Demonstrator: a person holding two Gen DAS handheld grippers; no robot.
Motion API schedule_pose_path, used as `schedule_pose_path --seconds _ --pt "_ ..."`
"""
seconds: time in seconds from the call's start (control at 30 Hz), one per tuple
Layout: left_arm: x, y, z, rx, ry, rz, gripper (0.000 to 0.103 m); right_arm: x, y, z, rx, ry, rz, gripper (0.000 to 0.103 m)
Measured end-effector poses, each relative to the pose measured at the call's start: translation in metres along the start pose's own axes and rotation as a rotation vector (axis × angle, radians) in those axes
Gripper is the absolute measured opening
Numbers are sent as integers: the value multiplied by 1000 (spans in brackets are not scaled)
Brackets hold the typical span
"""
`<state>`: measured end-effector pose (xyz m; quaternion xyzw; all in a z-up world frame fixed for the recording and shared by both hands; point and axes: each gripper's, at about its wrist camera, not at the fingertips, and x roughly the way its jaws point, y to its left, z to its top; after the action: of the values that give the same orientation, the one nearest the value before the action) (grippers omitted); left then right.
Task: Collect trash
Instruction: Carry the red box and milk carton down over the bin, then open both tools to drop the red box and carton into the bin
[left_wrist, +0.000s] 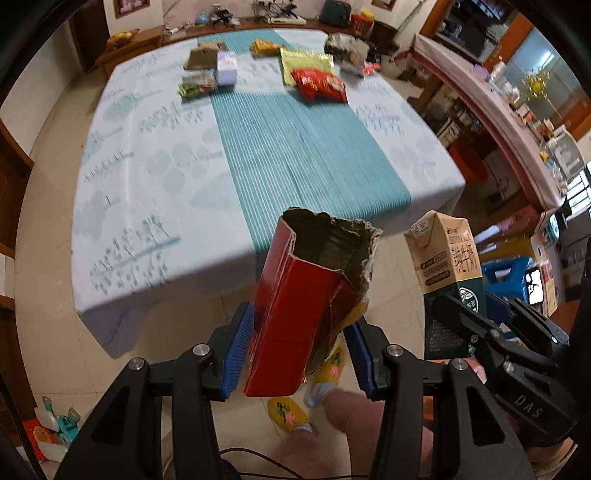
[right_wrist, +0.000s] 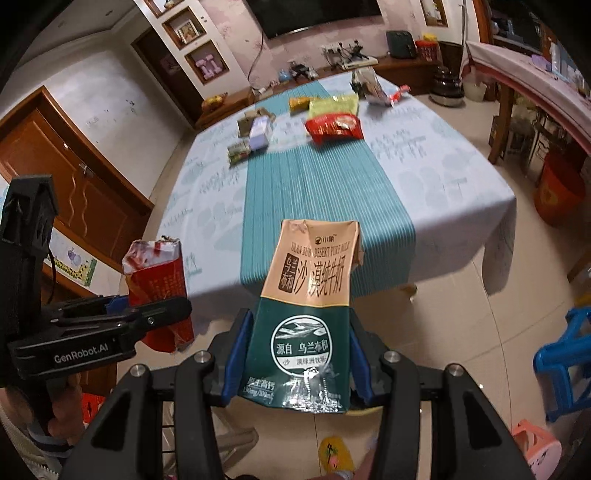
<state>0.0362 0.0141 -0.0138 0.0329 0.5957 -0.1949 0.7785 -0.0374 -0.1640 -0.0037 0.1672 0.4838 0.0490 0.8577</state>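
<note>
Grippers both carry trash above the floor, short of the table's (left_wrist: 155, 192) near edge. The left gripper (left_wrist: 299, 354) is clamped on a torn red cardboard box (left_wrist: 306, 306), open end up. The right gripper (right_wrist: 295, 354) pinches a tan-and-green milk carton (right_wrist: 306, 310). More wrappers, including a red snack bag (left_wrist: 319, 85), lie at the table's far end.

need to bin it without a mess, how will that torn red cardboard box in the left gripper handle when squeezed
The torn red cardboard box looks empty through its ragged open top, so it is probably light. Its walls are already creased, so the left gripper could crush it further. Held low with most of it above the fingers, it may tilt.
</note>
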Motion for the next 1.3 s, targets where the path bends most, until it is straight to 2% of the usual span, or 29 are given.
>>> schedule_pose_path --seconds 0.1,0.33,0.7,0.97,1.0,1.03,1.1,1.17,1.23,1.3 --pt "25 -9 -12 10 43 15 48 14 -10 -20 14 40 -5 49" --pt "107 -27 -41 37 163 41 48 76 -54 -66 104 143 -5 49" --pt "239 -18 -67 7 266 45 50 185 -120 -138 163 272 -36 49" --pt "309 -14 -71 -12 297 104 55 236 -144 -159 195 304 -27 49" --pt "315 -14 -71 -12 301 118 59 238 -145 -161 195 305 -27 49" --pt "320 -14 -71 -11 306 129 69 242 -147 -161 194 307 -28 49" --pt "325 -14 -72 -11 306 139 82 247 -150 -158 194 310 -28 49" --pt "329 -14 -73 -15 305 144 83 254 -154 -159 192 315 -28 49" --pt "331 -12 -75 -8 315 164 91 257 -157 -158 193 321 -27 49" --pt "331 -12 -76 -7 311 180 91 261 -157 -157 189 326 -26 49"
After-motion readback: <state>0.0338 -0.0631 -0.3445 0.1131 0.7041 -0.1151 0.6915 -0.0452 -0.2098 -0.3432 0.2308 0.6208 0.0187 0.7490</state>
